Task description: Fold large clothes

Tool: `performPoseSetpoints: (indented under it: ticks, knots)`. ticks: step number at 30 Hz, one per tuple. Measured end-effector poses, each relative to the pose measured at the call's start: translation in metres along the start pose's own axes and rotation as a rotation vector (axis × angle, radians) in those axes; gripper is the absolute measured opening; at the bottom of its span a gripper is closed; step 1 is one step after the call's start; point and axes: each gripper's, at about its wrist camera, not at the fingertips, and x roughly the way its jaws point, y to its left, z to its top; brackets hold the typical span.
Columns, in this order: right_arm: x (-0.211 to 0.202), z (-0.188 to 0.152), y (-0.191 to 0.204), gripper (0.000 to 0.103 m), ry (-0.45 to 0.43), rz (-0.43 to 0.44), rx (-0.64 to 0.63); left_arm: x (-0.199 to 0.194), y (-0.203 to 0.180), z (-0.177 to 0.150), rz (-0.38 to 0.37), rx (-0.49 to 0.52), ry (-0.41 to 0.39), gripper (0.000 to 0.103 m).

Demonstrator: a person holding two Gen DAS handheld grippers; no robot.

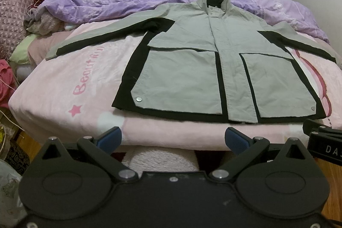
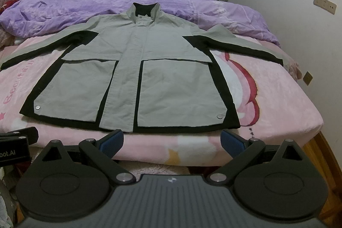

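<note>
**Both grippers waiting, spread wide and empty**

Left gripper [image 1: 173, 139] and right gripper [image 2: 172, 140] are hovering before the bed [image 2: 277, 99]. I'm seeing the jacket [image 1: 192, 61] lying flat, front up, sleeves spread. Only my left view is showing the quilted headboard [image 1: 19, 1]; only my right, wall sockets [image 2: 324, 4].

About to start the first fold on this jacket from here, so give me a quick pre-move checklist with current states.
1. Jacket lies flat, front up, on the bed: ok.
2. Both sleeves spread out to the sides, not tucked under: ok.
3. Left gripper open and empty: ok.
4. Right gripper open and empty: ok.
5. Both grippers short of the hem, touching no fabric: ok.
6. Purple duvet clear of the collar: cannot tell, it lies right behind it.
</note>
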Motion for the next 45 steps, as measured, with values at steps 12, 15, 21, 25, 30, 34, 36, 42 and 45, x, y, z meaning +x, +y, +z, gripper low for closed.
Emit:
performPoseSetpoints:
  ticks: [12, 15, 21, 25, 30, 34, 36, 42, 45]
  knots:
    - [0.001, -0.001, -0.002, 0.103, 0.002, 0.001, 0.001, 0.001, -0.001, 0.001, 0.001, 0.001, 0.003, 0.103]
    - [0.001, 0.0, -0.001, 0.103, 0.001, 0.002, 0.001, 0.001, 0.0, 0.001, 0.001, 0.001, 0.003, 0.103]
    - [0.002, -0.001, -0.003, 0.103, 0.007, 0.001, 0.003, 0.003, -0.001, 0.002, -0.002, 0.005, 0.011, 0.103]
    - [0.007, -0.001, -0.001, 0.103, 0.015, 0.0, 0.005, 0.006, -0.001, 0.003, -0.001, 0.005, 0.018, 0.103]
    - [0.01, 0.001, 0.001, 0.103, 0.026, 0.001, 0.007, 0.011, -0.002, 0.005, -0.001, 0.006, 0.028, 0.103]
    - [0.015, 0.004, 0.001, 0.103, 0.038, 0.004, 0.008, 0.016, -0.004, 0.007, -0.002, 0.008, 0.039, 0.103]
    - [0.018, 0.005, 0.002, 0.103, 0.042, 0.006, 0.009, 0.02, -0.004, 0.01, -0.001, 0.007, 0.043, 0.103]
    - [0.034, 0.018, 0.0, 0.103, 0.041, 0.013, 0.017, 0.038, -0.003, 0.021, 0.014, -0.001, 0.065, 0.103]
    - [0.043, 0.032, -0.002, 0.103, 0.015, 0.019, 0.029, 0.048, 0.0, 0.03, 0.019, -0.009, 0.072, 0.103]
